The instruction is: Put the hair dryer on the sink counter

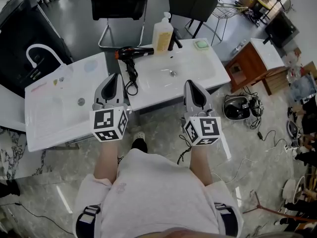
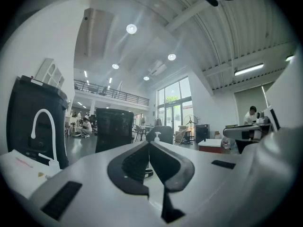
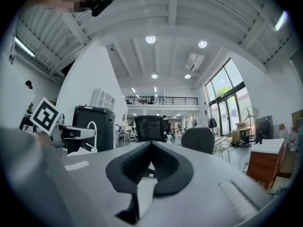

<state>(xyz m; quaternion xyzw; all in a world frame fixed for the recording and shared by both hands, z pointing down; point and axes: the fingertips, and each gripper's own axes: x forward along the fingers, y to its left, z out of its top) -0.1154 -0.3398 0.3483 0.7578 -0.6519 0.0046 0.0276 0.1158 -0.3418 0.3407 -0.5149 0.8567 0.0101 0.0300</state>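
Note:
The black hair dryer (image 1: 132,53) with an orange nozzle ring lies on the white sink counter (image 1: 200,67), left of the basin. Its black cord (image 1: 131,81) trails toward the front edge. My left gripper (image 1: 117,77) is held in front of the counter, its tip just left of the cord and apart from the dryer; its jaws are shut and empty. My right gripper (image 1: 190,84) hovers at the counter's front edge, to the right, also shut and empty. In the left gripper view the left gripper (image 2: 148,144) shows its pads meeting, and the right gripper (image 3: 151,144) shows the same in its own view.
A soap pump bottle (image 1: 162,33), a black faucet (image 1: 174,39) and a green soap dish (image 1: 201,44) stand at the counter's back. A second white sink top (image 1: 49,115) with a white faucet (image 1: 42,51) lies left. Two chairs (image 1: 192,4) stand behind; a wooden cabinet (image 1: 251,66) and cables (image 1: 240,108) sit right.

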